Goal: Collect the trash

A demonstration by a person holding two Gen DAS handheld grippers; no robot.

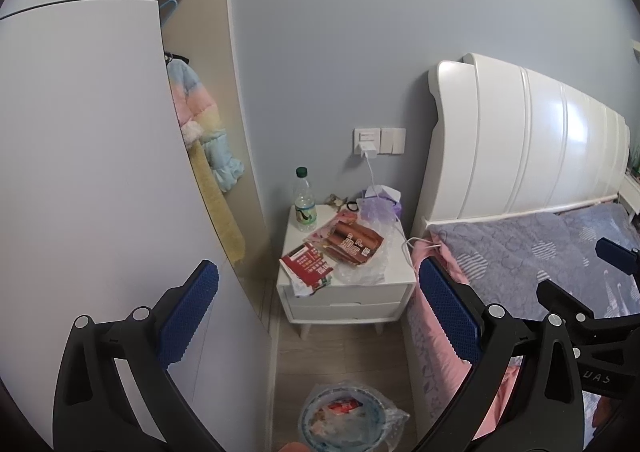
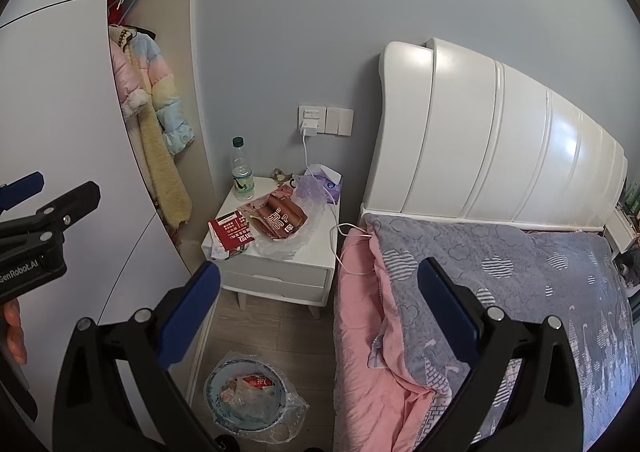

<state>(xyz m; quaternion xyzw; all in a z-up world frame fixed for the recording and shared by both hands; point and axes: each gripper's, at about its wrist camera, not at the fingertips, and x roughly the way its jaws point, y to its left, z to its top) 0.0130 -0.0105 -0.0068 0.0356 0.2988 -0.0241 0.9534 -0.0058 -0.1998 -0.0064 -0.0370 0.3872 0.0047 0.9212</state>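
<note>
While both tools are hovering well back from the litter, the left hand-held gripper (image 1: 318, 306) is gaping wide and carrying nothing, aimed at the small white bedside table (image 1: 394, 268). On it, the red printed leaflet (image 1: 308, 266) is overhanging the front edge, just beside the red-brown snack packet on crinkled clear plastic (image 1: 354, 242), easy first picks. Below, the round plastic-lined bin (image 2: 248, 398) is waiting on the floor to receive them. Over the bed, the right hand-held gripper (image 2: 318, 306) is likewise spread wide and empty
</note>
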